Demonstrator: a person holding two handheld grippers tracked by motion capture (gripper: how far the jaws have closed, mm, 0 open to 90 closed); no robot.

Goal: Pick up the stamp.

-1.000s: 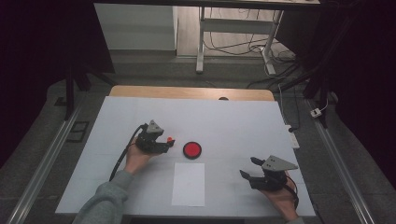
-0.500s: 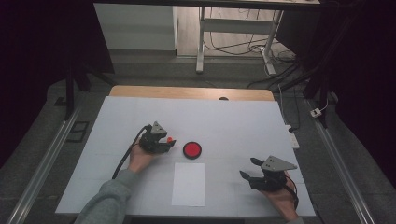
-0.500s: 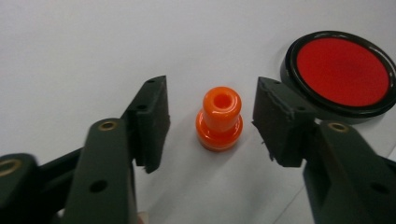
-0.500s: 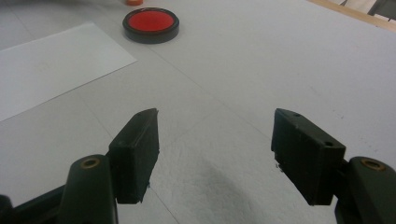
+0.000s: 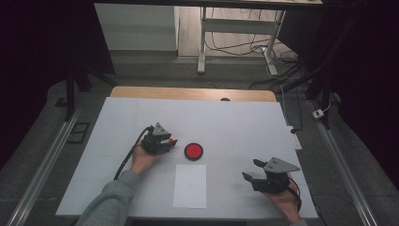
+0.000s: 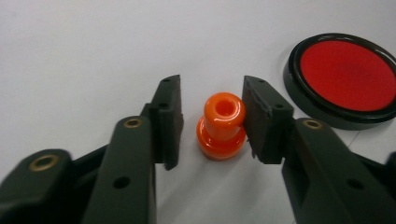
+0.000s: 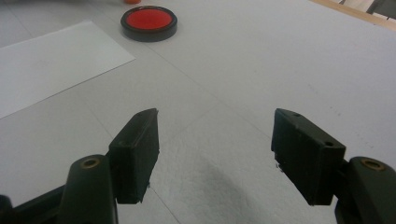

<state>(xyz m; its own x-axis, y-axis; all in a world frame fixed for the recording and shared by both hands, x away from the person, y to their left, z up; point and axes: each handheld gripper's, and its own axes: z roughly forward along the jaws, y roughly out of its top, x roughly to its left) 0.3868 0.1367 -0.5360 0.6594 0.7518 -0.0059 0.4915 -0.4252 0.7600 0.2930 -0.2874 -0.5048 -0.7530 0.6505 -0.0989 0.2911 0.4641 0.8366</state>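
One object in hand: small orange stamp (image 6: 222,126), upright on the white surface (image 5: 235,122), just left of the red ink pad (image 6: 345,72).
Left claw (image 6: 211,122): apart, straddling the stamp; one jaw touching the knob, the other a gap away.
Right claw (image 7: 215,156): wide apart, holding nothing, beside the paper sheet (image 5: 190,185).
Feel: likely light, rigid, glossy plastic; slippery.
Hold: narrow neck under the rounded knob, squarely, gently.

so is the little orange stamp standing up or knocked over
Upright: in the left gripper view the orange stamp stands on its wider base, hollow top up, between the open left gripper, touching one jaw.
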